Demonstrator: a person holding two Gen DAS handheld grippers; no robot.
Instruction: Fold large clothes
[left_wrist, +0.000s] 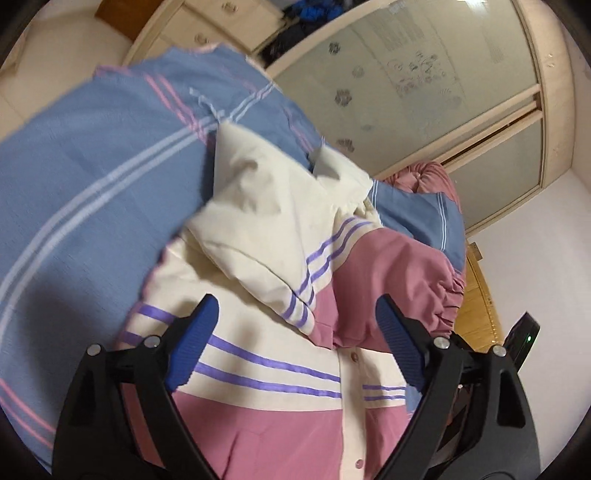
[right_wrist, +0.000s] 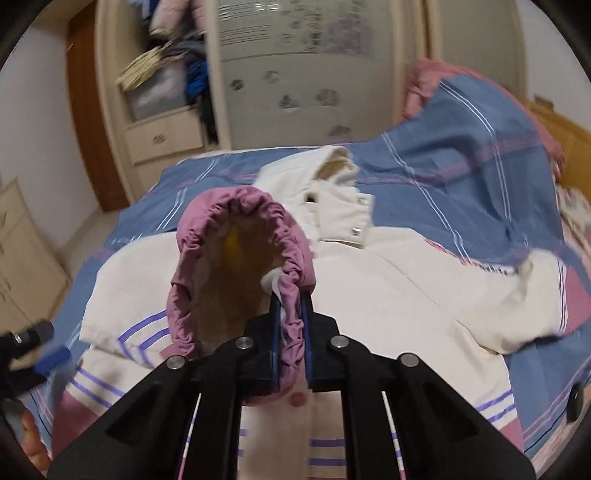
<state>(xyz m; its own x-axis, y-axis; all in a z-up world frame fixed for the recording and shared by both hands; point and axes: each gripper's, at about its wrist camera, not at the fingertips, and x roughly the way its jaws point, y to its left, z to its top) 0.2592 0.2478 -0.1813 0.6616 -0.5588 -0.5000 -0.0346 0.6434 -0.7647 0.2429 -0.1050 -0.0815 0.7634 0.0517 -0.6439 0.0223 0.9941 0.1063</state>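
Note:
A cream and pink jacket (left_wrist: 258, 266) with purple stripes lies on a blue striped bed sheet (left_wrist: 81, 184). In the left wrist view my left gripper (left_wrist: 295, 306) is open, its blue pads (left_wrist: 194, 343) spread just above the jacket's chest, holding nothing. In the right wrist view the jacket (right_wrist: 388, 295) lies front up with its hood (right_wrist: 332, 173) at the far end. My right gripper (right_wrist: 290, 317) is shut on the pink elastic sleeve cuff (right_wrist: 240, 266), lifted above the jacket body. The left gripper (right_wrist: 44, 354) shows blurred at the left edge.
A wardrobe with frosted sliding doors (right_wrist: 295, 74) and open shelves of clothes (right_wrist: 173, 66) stands past the bed. Drawers (right_wrist: 162, 136) sit below. A pink pillow (right_wrist: 424, 85) and a wooden headboard (right_wrist: 565, 147) are at the right. Another cabinet (right_wrist: 22, 251) stands at left.

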